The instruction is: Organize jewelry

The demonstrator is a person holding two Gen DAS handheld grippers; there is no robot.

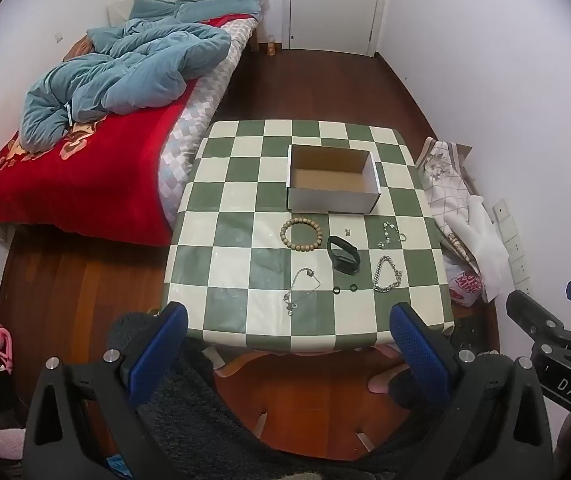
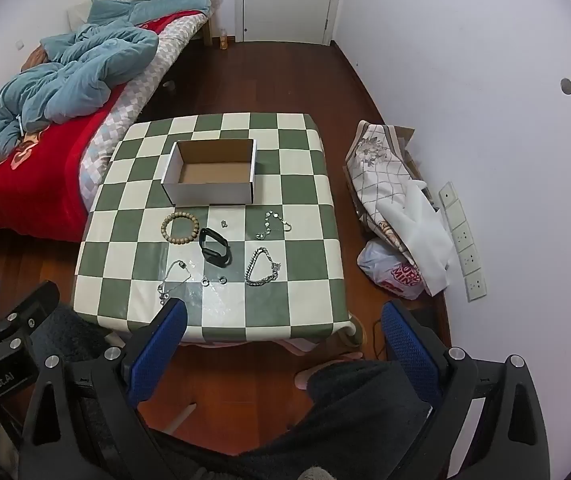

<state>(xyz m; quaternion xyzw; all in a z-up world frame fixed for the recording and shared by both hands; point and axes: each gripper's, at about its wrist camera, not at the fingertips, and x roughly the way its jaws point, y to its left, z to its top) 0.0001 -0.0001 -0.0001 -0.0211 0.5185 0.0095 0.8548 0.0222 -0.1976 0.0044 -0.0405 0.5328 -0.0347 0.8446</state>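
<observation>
An empty white cardboard box (image 1: 332,178) (image 2: 210,174) stands on a green-and-cream checked table (image 1: 245,264) (image 2: 305,248). In front of it lie a wooden bead bracelet (image 1: 301,233) (image 2: 180,228), a black band (image 1: 343,254) (image 2: 215,247), a chunky silver chain (image 1: 387,274) (image 2: 261,267), a beaded silver bracelet (image 1: 391,235) (image 2: 272,224), a thin silver chain (image 1: 300,290) (image 2: 173,280), two small rings (image 1: 344,289) (image 2: 213,281) and a tiny charm (image 1: 348,232) (image 2: 224,223). My left gripper (image 1: 291,352) and right gripper (image 2: 285,350) hang open above the table's near edge, holding nothing.
A bed with a red blanket and blue quilt (image 1: 85,128) (image 2: 45,92) stands left of the table. Patterned cloth and a plastic bag (image 1: 457,216) (image 2: 397,216) lie against the right wall. A person's legs and feet (image 2: 349,392) are below. A closed door (image 1: 333,0) is at the back.
</observation>
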